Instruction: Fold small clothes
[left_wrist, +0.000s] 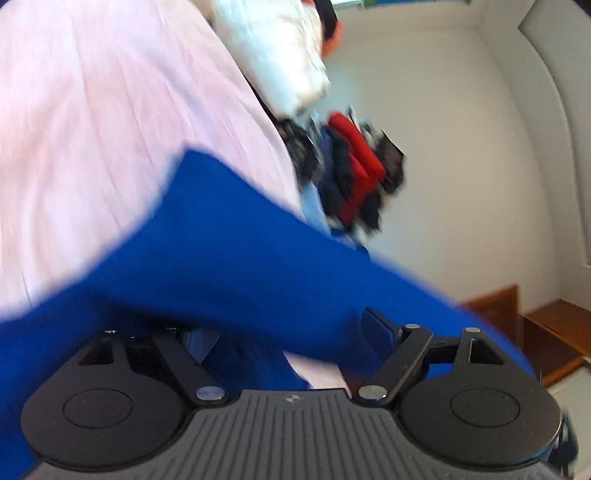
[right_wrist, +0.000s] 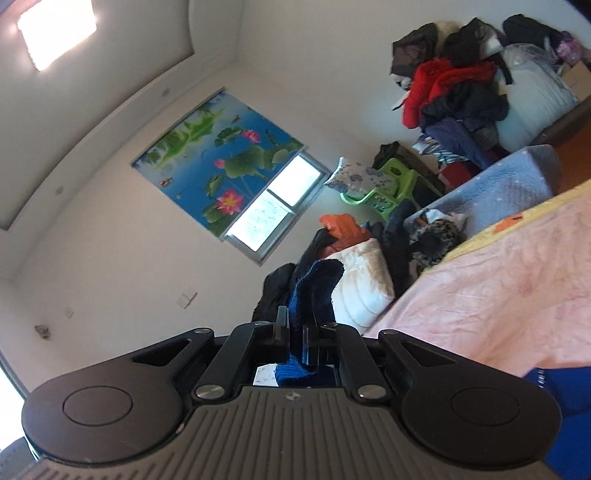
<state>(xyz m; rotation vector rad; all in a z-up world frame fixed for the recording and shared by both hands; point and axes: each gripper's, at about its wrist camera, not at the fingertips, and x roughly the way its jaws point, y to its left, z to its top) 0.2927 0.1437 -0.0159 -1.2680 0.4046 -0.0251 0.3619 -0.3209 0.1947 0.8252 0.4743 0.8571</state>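
A bright blue garment (left_wrist: 240, 266) drapes across my left gripper (left_wrist: 291, 332) and hides its fingertips; the finger links stand wide apart. It hangs over the pink bedsheet (left_wrist: 92, 129). The view is blurred. My right gripper (right_wrist: 295, 328) is shut on a fold of dark blue knit cloth (right_wrist: 314, 291), held up in the air beside the pink bed (right_wrist: 498, 295). A patch of the blue garment (right_wrist: 561, 398) shows at the lower right of the right wrist view.
A white quilt (left_wrist: 280, 55) and a heap of red and dark clothes (left_wrist: 354, 166) lie past the bed. The right wrist view shows a clothes pile (right_wrist: 454, 92), a green stool (right_wrist: 384, 184), a white pillow (right_wrist: 362, 291) and a window with a lotus blind (right_wrist: 221, 158).
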